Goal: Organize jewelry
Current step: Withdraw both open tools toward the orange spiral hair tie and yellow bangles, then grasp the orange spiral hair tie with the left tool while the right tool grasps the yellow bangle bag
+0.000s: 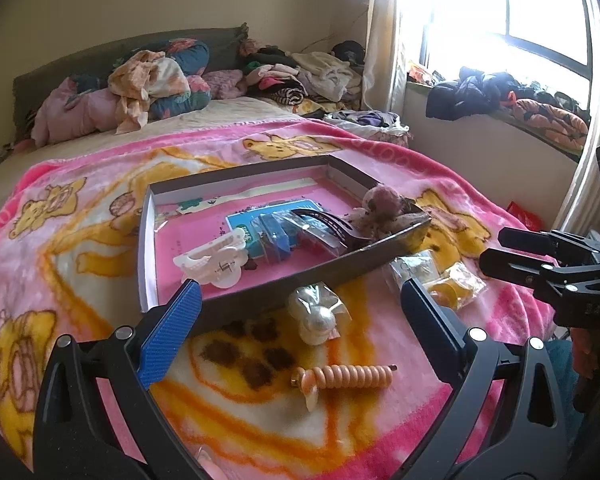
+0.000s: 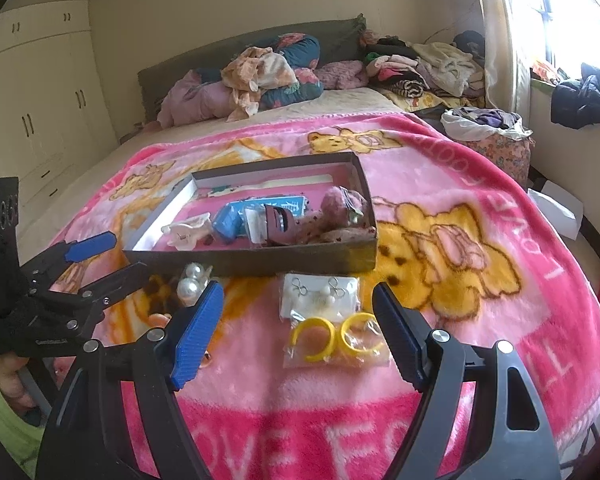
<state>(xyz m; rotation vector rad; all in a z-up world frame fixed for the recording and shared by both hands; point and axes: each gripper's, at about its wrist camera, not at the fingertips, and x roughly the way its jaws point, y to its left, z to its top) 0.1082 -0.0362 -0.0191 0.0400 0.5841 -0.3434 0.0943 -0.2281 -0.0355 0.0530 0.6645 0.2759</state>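
Observation:
A shallow open box (image 1: pixel 300 276) (image 2: pixel 260 264) lies on the pink blanket and holds a white hair claw (image 1: pixel 214 258), a blue packet (image 2: pixel 230 220), a dark comb clip (image 1: pixel 332 224) and a pink fluffy piece (image 2: pixel 340 208). In front of it lie a bagged pearl piece (image 1: pixel 318 316) (image 2: pixel 192 286), an orange spiral hair tie (image 1: pixel 344 378), an earring card (image 2: pixel 320 294) and bagged yellow hoops (image 2: pixel 336 338) (image 1: pixel 452 288). My left gripper (image 1: pixel 300 312) (image 2: pixel 108 258) is open and empty around the pearl piece. My right gripper (image 2: pixel 298 312) (image 1: pixel 492 248) is open and empty over the hoops.
The pink bear blanket (image 2: pixel 460 280) covers the bed's near end. Piled clothes and pillows (image 1: pixel 160 84) lie at the headboard. A window sill with dark clothes (image 1: pixel 500 92) is on the right, a bag of clothes (image 2: pixel 488 128) beside the bed, wardrobes (image 2: pixel 32 112) on the left.

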